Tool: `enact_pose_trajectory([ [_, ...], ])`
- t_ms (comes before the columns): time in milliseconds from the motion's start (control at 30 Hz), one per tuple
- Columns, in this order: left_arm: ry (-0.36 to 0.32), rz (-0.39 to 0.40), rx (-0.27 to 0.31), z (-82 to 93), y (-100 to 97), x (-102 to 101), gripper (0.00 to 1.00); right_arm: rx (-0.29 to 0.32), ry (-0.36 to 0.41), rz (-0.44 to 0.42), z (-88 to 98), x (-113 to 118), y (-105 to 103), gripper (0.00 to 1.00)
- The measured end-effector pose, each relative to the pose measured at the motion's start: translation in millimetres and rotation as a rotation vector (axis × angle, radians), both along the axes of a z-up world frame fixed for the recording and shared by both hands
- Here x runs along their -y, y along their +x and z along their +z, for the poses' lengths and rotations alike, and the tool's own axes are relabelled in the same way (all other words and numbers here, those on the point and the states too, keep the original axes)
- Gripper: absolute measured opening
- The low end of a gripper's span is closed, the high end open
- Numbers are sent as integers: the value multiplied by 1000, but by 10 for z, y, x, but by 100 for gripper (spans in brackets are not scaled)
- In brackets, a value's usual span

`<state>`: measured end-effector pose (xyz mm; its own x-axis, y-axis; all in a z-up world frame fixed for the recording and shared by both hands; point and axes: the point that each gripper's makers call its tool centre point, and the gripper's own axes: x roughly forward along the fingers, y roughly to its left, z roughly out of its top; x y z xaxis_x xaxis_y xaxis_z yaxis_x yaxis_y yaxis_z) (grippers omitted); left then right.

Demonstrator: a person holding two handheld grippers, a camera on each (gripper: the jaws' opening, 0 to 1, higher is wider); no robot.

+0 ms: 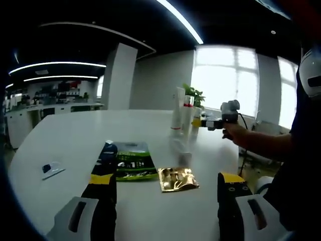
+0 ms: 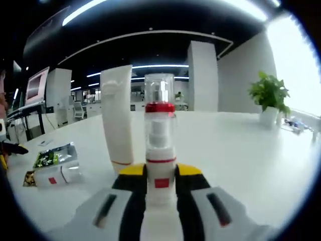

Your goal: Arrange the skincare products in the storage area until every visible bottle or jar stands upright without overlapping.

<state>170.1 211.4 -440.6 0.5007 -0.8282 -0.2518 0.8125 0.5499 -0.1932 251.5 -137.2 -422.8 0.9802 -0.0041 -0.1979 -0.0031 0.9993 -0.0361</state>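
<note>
On the white table, in the left gripper view, the left gripper sits low w/ jaws apart, nothing between them. Just past its tips: a green packet at approx 11 o'clock and a gold sachet near 12, the two lying flat, just beside each other. A small white sachet lies well apart at 9 o'clock. Farther off at 12–1 o'clock a white tube stands upright, w/ the right gripper reaching in from 3 o'clock, held by a person's hand.

In the right gripper view, the right gripper has its jaws clamped on a spray bottle, upright, clear cap, red bands. The white tube stands upright just beside it at 10 o'clock; touching or not, can't tell. A potted plant sits at 2 o'clock, well apart. Packets lie at 9 o'clock.
</note>
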Motion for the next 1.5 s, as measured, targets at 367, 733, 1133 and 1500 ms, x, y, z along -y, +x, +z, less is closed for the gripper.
enact_pose_trajectory([
  [367, -11, 12, 2, 41, 30, -31, 83, -32, 35, 13, -89, 26, -137, 30],
  [733, -4, 13, 0, 19, 19, -26, 83, -48, 68, 64, -133, -8, -222, 32],
  [1133, 2, 17, 0, 27, 11, -32, 82, -62, 79, 82, -181, -87, -231, 31],
  [1500, 9, 4, -1, 36, 2, -2, 81, -65, 95, 83, -197, -98, -265, 31],
])
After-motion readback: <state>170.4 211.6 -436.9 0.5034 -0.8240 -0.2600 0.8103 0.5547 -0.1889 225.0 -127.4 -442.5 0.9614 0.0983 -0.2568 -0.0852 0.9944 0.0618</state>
